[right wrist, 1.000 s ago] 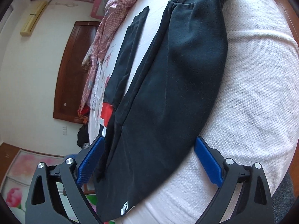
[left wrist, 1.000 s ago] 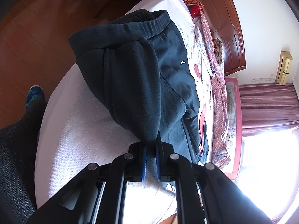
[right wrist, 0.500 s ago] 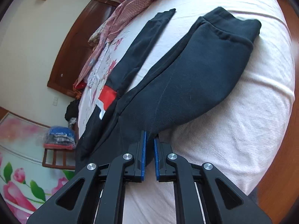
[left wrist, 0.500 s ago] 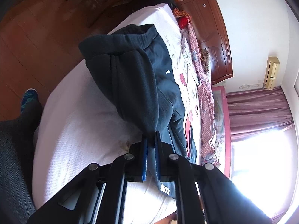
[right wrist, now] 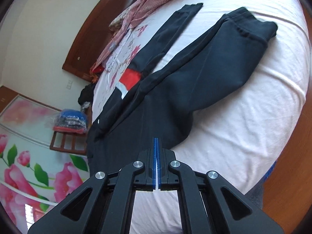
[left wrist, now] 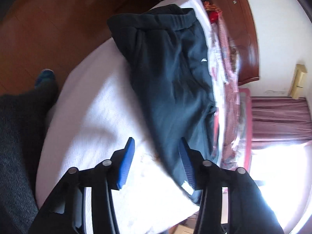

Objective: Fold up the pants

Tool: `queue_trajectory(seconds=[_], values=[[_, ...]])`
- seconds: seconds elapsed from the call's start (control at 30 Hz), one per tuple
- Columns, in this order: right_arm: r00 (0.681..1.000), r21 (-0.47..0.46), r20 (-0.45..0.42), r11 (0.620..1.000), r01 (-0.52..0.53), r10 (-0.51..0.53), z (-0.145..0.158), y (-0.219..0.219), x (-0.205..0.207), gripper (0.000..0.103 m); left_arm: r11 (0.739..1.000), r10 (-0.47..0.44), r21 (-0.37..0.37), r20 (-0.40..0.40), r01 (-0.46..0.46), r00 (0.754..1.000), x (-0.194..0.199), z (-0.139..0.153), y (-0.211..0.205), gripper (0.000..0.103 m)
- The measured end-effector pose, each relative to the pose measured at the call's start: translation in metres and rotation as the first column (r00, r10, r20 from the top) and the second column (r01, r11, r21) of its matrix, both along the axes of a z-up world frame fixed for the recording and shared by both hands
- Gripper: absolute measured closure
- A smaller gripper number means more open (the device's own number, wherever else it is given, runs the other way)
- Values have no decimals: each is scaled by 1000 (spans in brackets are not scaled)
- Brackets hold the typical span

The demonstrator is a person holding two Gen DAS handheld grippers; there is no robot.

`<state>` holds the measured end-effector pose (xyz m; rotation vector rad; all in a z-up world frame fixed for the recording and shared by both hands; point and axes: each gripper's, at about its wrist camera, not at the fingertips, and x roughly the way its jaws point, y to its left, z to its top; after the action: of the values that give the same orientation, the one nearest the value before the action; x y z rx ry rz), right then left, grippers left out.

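Dark navy sweatpants [left wrist: 171,81] lie on the white bed [left wrist: 93,117], waistband at the far end, one leg folded over the other. My left gripper [left wrist: 156,148] is open, its blue pads either side of the leg's near edge, holding nothing. In the right wrist view the pants [right wrist: 204,74] stretch away with both legs showing. My right gripper [right wrist: 156,142] is shut, its pads pressed together at the pants' near edge; the fabric lies just beyond the tips, and I cannot tell whether any is pinched.
A pink checked cloth [right wrist: 148,5] lies by the wooden headboard [right wrist: 93,39]. A red and white patch [right wrist: 129,78] shows under the pants. A wooden rack with folded clothes [right wrist: 70,124] stands beside the bed. Wooden floor [left wrist: 39,35] surrounds the bed.
My left gripper has opened and let go of the pant leg, which now lies on the bed. My right gripper closed half a second ago and stays shut.
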<state>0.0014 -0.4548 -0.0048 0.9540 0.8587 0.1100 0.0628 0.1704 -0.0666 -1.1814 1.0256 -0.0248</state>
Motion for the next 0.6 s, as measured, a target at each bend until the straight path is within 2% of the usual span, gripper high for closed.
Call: queue_trajectory(seconds=[0.03,0.07,0.1,0.17,0.27,0.37,0.4,0.43,0.47,0.5,0.53,0.57,0.6], values=[[1000,1,0,1000,-6,6,0,5,2,103,999,20,-32,23,-19,1000,5,-1,2,46],[1000,14,4,1000,-12,12,0,10,4,103,999,29,-30,34,-28,999,8,-2,1,44],[1000,42,18,999,-15,15,0,13,5,103,999,37,6,4,-37,999,13,-3,2,44],[999,24,23,999,-30,30,4,22,9,103,997,77,-21,21,-76,997,20,-5,6,44],[998,14,16,998,-55,55,6,32,13,103,996,93,12,60,-94,994,31,-3,8,45],[998,4,16,998,-66,66,7,40,14,103,995,86,39,76,-89,993,47,-2,9,59],[998,6,13,998,-59,59,6,40,11,103,995,77,57,68,-81,995,53,-4,9,79],[999,11,8,999,-47,47,3,40,9,103,996,68,61,44,-71,997,58,-9,10,94],[1000,15,-5,999,-29,29,1,40,7,102,996,80,35,41,-82,996,60,-12,16,94],[1000,30,-19,1000,-3,4,-4,36,3,96,996,89,21,38,-90,995,62,-8,16,96],[999,54,-30,998,23,-22,-8,31,0,67,996,87,34,43,-88,995,61,-3,16,96],[997,77,-51,995,63,-60,-14,25,-4,30,995,84,47,53,-87,995,59,3,16,96],[993,110,-60,988,111,-105,-19,19,-8,25,995,83,49,67,-87,994,56,9,15,97]])
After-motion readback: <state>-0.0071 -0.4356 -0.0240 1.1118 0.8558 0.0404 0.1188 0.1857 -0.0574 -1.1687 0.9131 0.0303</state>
